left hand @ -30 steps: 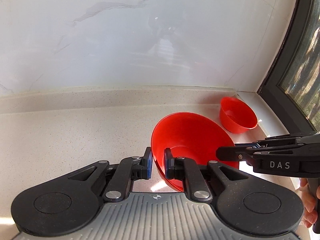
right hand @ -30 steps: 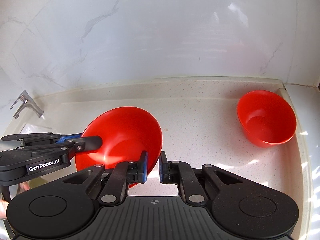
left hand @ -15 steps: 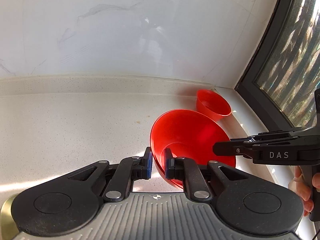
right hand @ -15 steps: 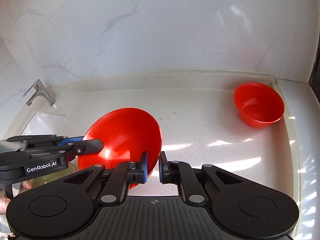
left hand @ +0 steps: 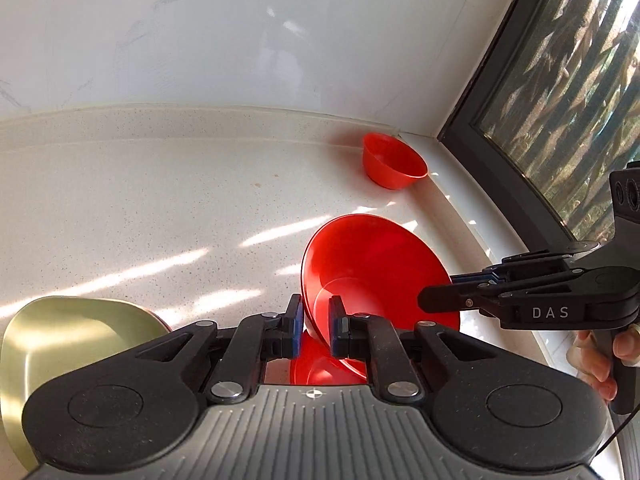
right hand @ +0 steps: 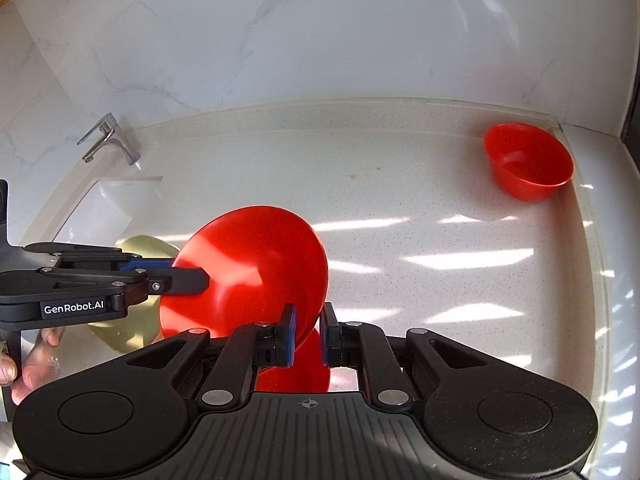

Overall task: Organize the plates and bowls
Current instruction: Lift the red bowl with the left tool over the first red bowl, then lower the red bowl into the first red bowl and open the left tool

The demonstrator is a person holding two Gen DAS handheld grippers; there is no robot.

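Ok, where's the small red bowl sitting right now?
The small red bowl sits alone on the counter in the far right corner, by the window frame, far beyond the held red plate.

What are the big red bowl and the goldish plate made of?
The big red bowl looks like plastic: even bright colour, thin rim, soft shine. The goldish plate looks like metal with a brushed, dull-gold finish that gives a blurry sheen, though coated plastic is possible.

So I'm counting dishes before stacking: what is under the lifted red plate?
Another red dish shows below the red plate, mostly covered by both tongs. Whether more lies underneath cannot be seen.
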